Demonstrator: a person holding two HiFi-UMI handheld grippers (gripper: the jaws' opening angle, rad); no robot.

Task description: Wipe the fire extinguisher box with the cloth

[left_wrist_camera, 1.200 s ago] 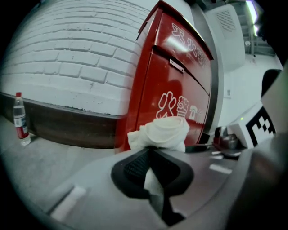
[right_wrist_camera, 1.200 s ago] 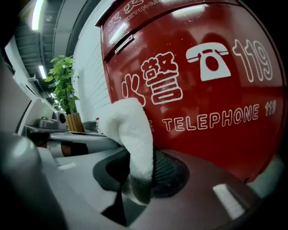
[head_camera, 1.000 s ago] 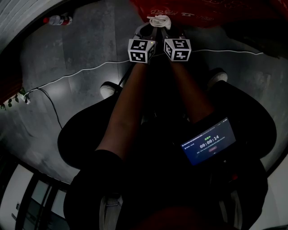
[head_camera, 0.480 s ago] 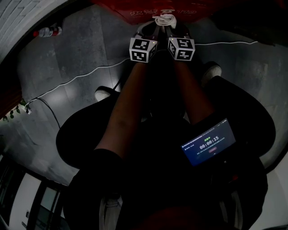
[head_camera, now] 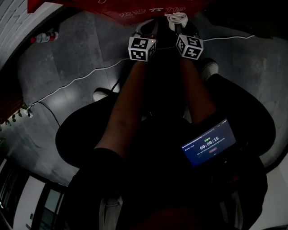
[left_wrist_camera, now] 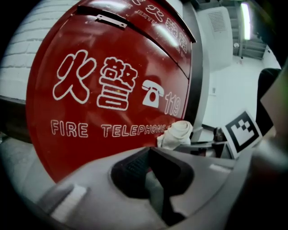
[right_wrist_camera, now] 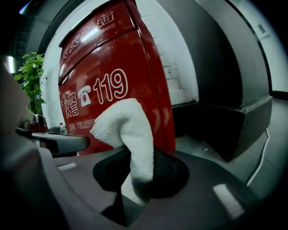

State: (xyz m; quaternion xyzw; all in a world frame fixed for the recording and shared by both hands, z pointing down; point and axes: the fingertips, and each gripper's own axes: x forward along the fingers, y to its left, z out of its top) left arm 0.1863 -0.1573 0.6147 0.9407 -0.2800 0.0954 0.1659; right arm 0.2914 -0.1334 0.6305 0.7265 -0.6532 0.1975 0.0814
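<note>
The red fire extinguisher box [left_wrist_camera: 112,81] with white "119" lettering stands straight ahead, and its lower edge shows at the top of the head view [head_camera: 135,8]. My right gripper [right_wrist_camera: 135,179] is shut on a white cloth [right_wrist_camera: 128,130], whose folded end sticks up in front of the box's right front corner [right_wrist_camera: 135,76]. In the head view the cloth [head_camera: 177,19] lies right at the box's edge. My left gripper [left_wrist_camera: 155,175] is shut with nothing in it, just left of the right one and a short way from the box front.
A plastic bottle [head_camera: 42,37] lies on the grey floor at the far left. A white cable [head_camera: 81,76] runs across the floor. A green plant [right_wrist_camera: 29,81] stands left of the box. A dark low ledge [right_wrist_camera: 216,126] sits to the box's right.
Both grippers have moved forward toward the box. The right one with the cloth has shifted right and now reaches the box's edge.
</note>
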